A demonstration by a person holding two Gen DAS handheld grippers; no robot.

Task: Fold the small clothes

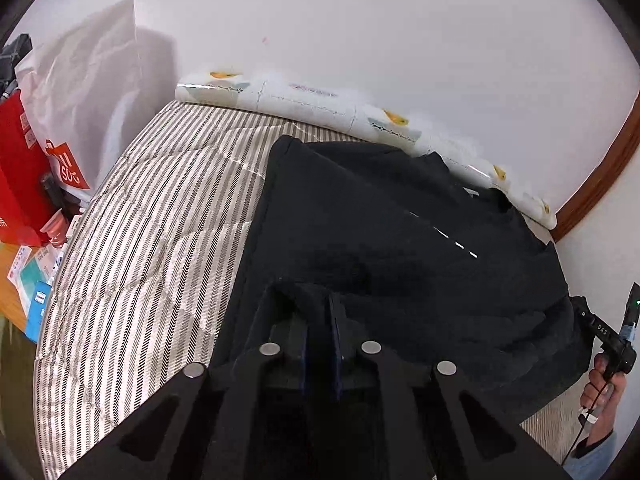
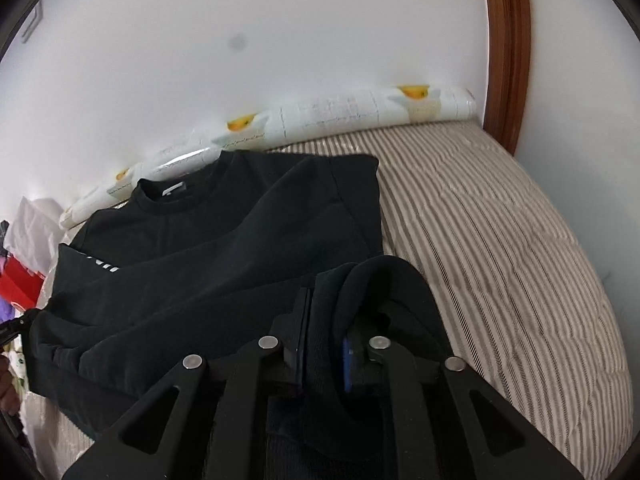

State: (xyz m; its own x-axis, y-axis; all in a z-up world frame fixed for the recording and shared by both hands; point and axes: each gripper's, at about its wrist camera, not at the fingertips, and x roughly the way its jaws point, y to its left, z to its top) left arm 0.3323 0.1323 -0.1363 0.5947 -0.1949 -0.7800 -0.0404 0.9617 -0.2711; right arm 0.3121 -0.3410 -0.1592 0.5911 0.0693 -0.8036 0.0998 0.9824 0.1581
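Black cotton sweatshirt (image 2: 224,240) spread on striped quilted bedcover (image 2: 500,240), left gripper (image 1: 319,320) pinching its hem, right gripper (image 2: 324,344) clamped on bunched hem fabric, collar lying beyond both tools.

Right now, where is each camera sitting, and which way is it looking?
Left wrist: on the left gripper, looking along its fingers over the black sweatshirt to the white wall; the person's right hand shows.
Right wrist: on the right gripper, looking over the same sweatshirt's collar to the wall; the left gripper's tip peeks in.
Shared: sweatshirt, striped bedcover, printed bolster.
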